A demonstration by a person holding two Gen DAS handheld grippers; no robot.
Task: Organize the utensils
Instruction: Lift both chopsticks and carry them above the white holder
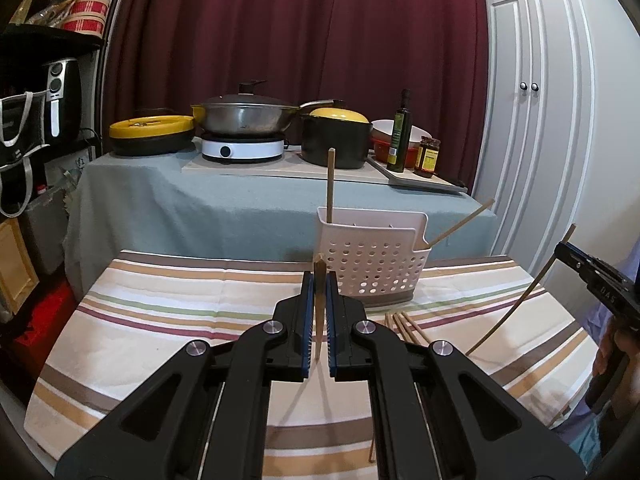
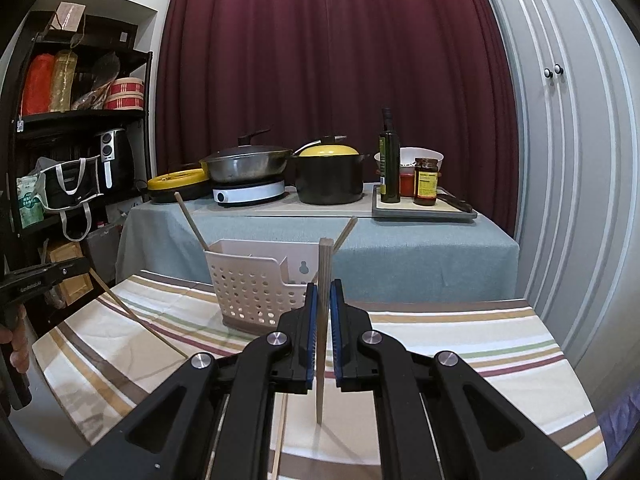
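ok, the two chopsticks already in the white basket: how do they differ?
Left chopstick stands nearly upright at the left end of the basket; right chopstick leans far out over the right end. The left one sticks up high above the rim; the right one pokes out sideways and lower. Both are plain pale wood, lower ends inside the basket, neither held by a gripper.

A white perforated caddy [image 1: 374, 258] is seen upright near the far edge of the striped tablecloth [image 1: 160, 320], with two wooden chopsticks [image 1: 330, 184] leaned inside. More chopsticks [image 1: 404, 326] are left lying loose just before it, and one chopstick [image 1: 319, 312] is pinched upright between blue pads, another [image 2: 325, 316] likewise.
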